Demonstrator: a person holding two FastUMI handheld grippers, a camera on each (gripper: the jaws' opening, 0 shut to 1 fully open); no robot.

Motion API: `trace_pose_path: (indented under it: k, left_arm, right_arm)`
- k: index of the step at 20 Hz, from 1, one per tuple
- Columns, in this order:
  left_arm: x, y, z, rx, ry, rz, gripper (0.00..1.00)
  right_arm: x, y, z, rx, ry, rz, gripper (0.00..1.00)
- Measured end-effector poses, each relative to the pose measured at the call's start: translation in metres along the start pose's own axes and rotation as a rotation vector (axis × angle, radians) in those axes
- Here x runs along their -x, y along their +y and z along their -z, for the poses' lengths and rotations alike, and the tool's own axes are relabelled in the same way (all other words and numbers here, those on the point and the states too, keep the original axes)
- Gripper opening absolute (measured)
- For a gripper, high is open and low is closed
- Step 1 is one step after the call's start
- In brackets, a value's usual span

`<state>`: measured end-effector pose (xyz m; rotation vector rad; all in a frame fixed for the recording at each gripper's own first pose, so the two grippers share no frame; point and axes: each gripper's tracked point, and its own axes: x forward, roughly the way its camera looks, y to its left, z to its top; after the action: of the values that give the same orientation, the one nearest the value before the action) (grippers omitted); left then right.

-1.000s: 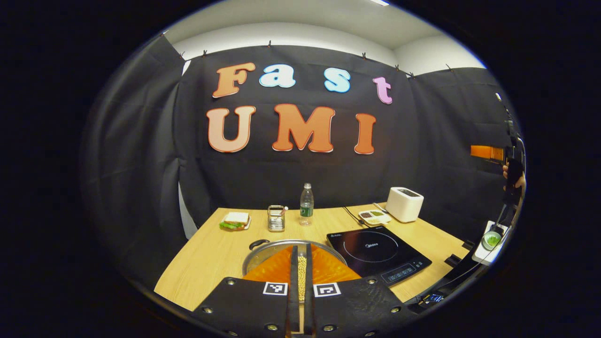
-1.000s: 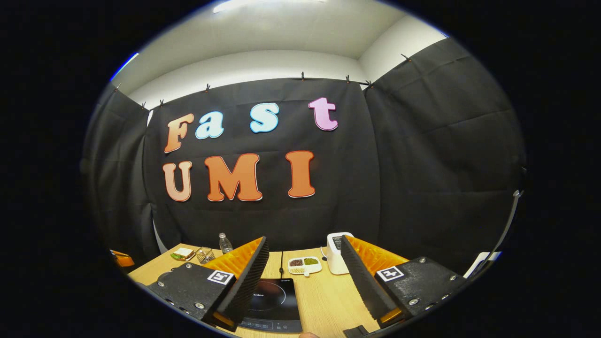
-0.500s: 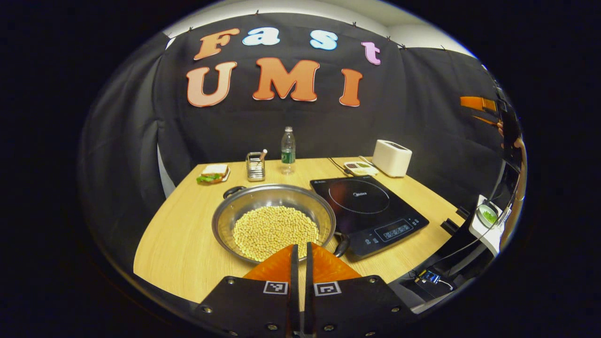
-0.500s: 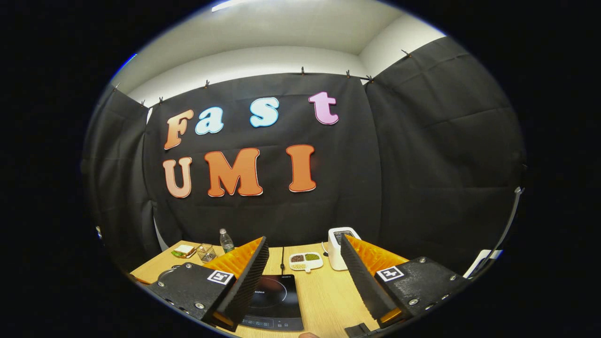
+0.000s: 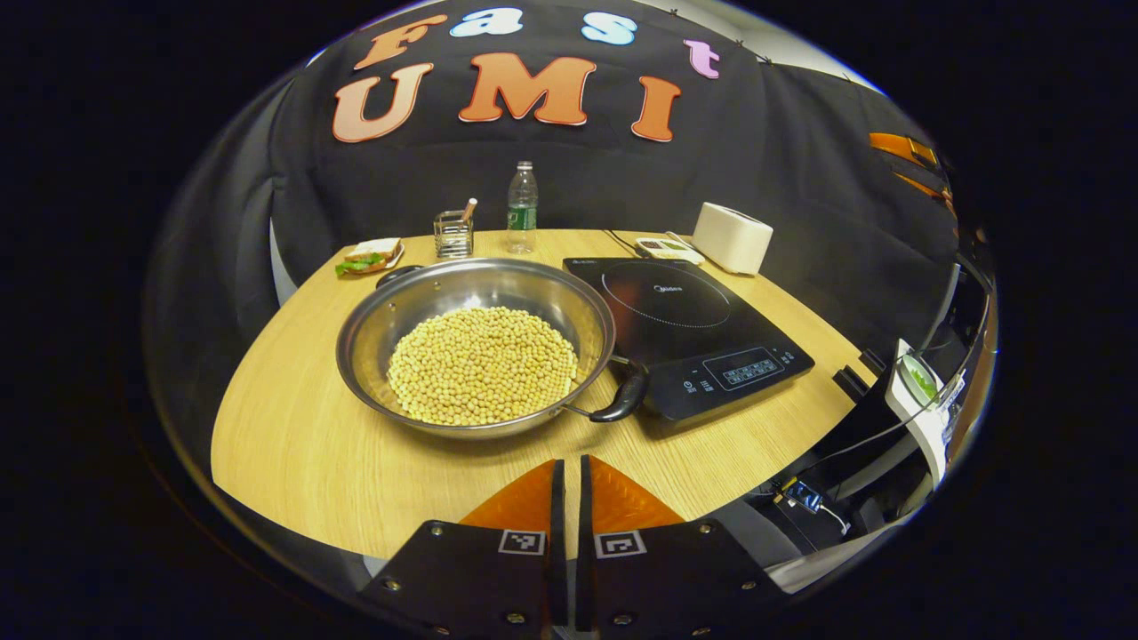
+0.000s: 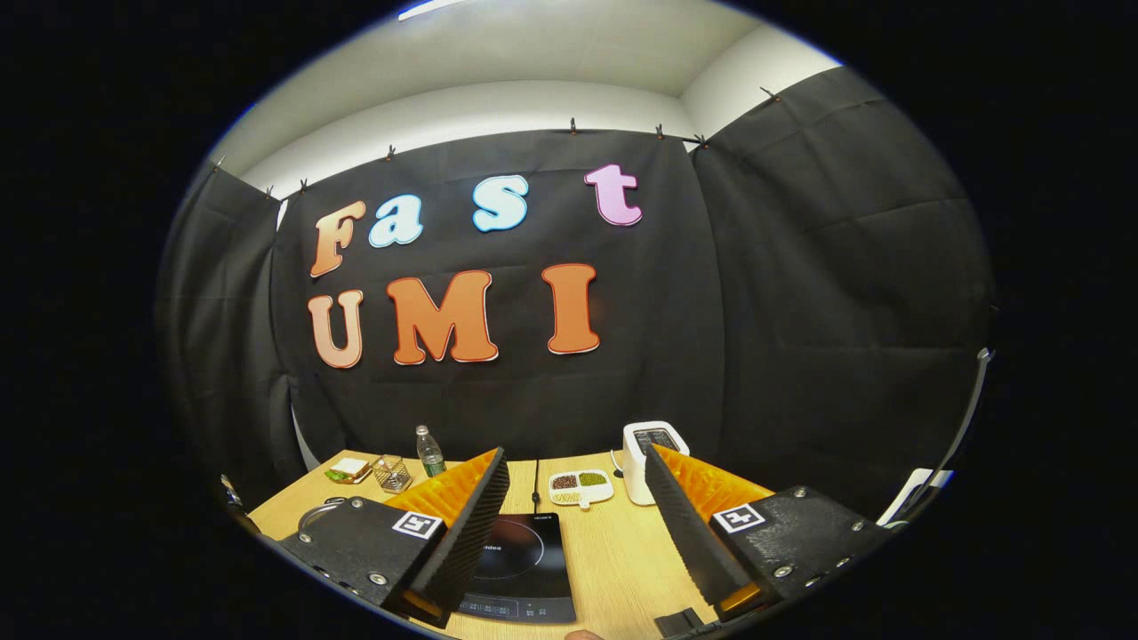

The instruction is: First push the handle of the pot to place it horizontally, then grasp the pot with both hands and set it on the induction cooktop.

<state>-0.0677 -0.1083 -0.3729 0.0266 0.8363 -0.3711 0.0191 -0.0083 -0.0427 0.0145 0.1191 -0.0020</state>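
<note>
My left gripper [image 5: 569, 484] hangs over the near edge of the bench [image 5: 293, 436], its jaws drawn almost together with a thin slit between them and nothing in it. Just beyond them sits the pot [image 5: 476, 347], a wide shallow steel pan filled with pale beans [image 5: 483, 364], resting flat on the bench and clear of my jaws. Its two loop handles lie on a slanted line: the near handle [image 5: 622, 400] points toward me and to the right, touching or just overlapping the front left corner of the induction cooktop [image 5: 685, 333], while the far handle [image 5: 397, 274] points away to the left. The cooktop stands just right of the pot.

Behind the pot, at the far left, lies a sandwich [image 5: 366, 256]; straight behind it stand a wire holder [image 5: 453, 233] and a water bottle [image 5: 522, 207]. Behind the cooktop are a small divided dish [image 5: 669, 250] and a white toaster [image 5: 733, 237].

My right gripper [image 6: 576, 511] is held higher and level, its jaws spread wide and empty. Between them, in the right gripper view, the cooktop [image 6: 520, 569] lies below, with the dish [image 6: 580, 485] and toaster [image 6: 655, 449] farther back.
</note>
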Motion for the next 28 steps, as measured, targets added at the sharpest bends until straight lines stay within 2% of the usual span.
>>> trace_pose_path:
  k: [6,22,25,28]
  left_arm:
    - [-0.028,-0.004,0.015,0.008,0.043,0.004,0.05]
    - [-0.078,-0.012,-0.025,-0.028,0.032,-0.006,0.05]
    - [-0.087,-0.021,-0.039,0.028,0.012,0.044,0.02]
    - [-0.096,-0.023,-0.039,0.023,0.031,0.052,0.01]
  right_arm:
    - [-0.002,-0.008,0.009,-0.007,0.021,0.009,0.95]
    - [-0.015,-0.038,0.028,-0.031,0.048,0.045,0.95]
    - [-0.020,-0.046,0.034,-0.027,0.057,0.054,0.95]
    - [-0.027,-0.051,0.041,-0.038,0.070,0.063,0.95]
